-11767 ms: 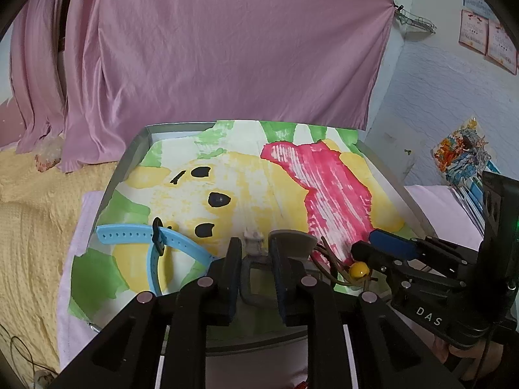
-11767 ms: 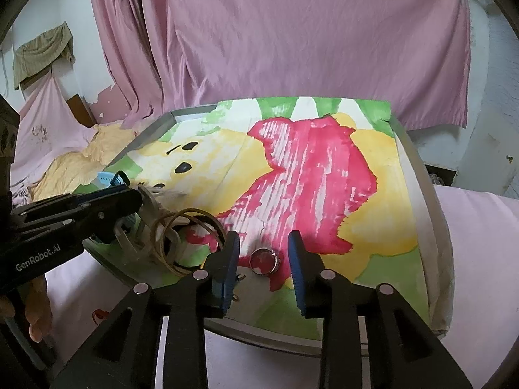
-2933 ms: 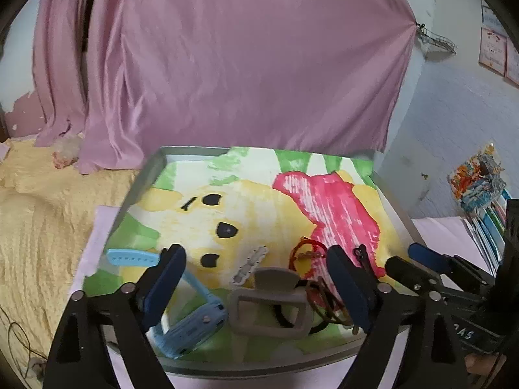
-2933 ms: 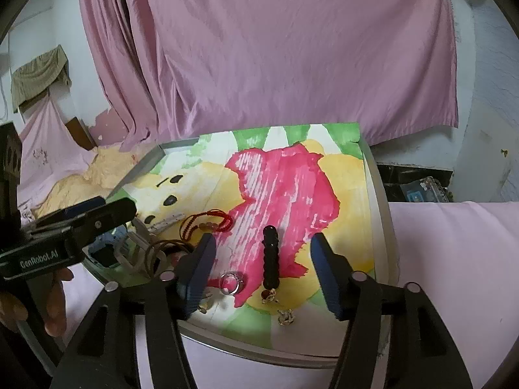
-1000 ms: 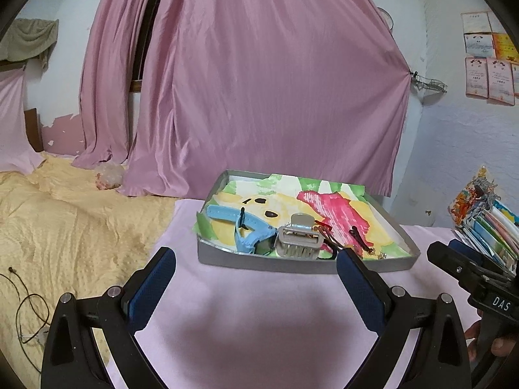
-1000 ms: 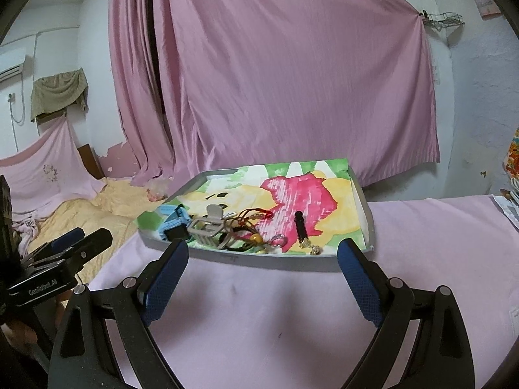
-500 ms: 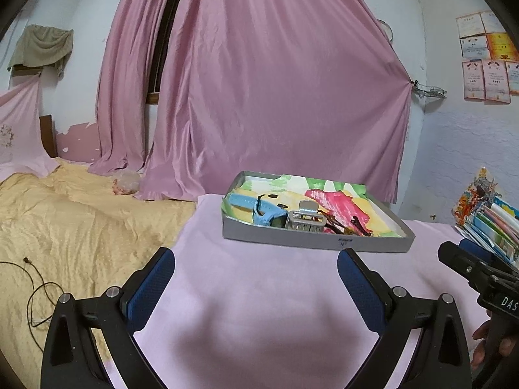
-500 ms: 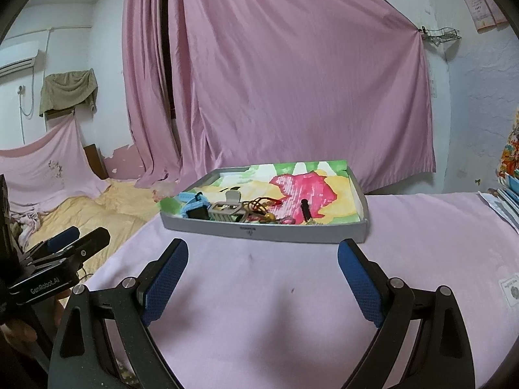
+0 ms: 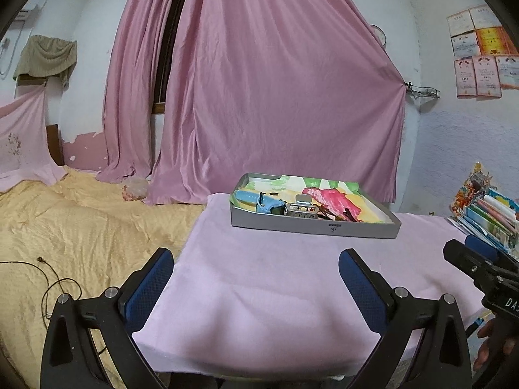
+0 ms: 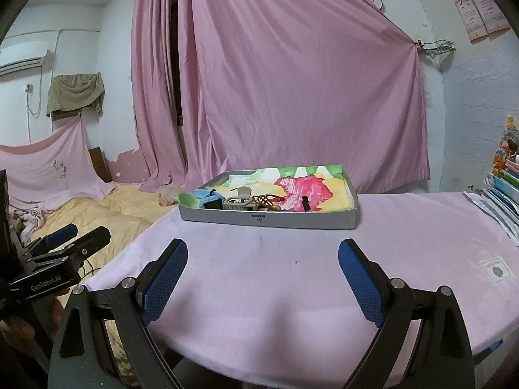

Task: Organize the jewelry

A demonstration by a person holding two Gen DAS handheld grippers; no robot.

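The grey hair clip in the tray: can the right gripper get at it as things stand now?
Probably yes. The right gripper is open and holds nothing, and only bare pink tablecloth lies before the tray. The grey hair clip sits behind the near wall, so it would have to come in from above.

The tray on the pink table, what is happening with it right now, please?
A person holds a gripper in each hand, and both the left gripper and right gripper are open and empty, well back from the grey tray. The jewelry sits inside it: a blue watch, a grey hair clip and some bracelets. Nothing is being handled.
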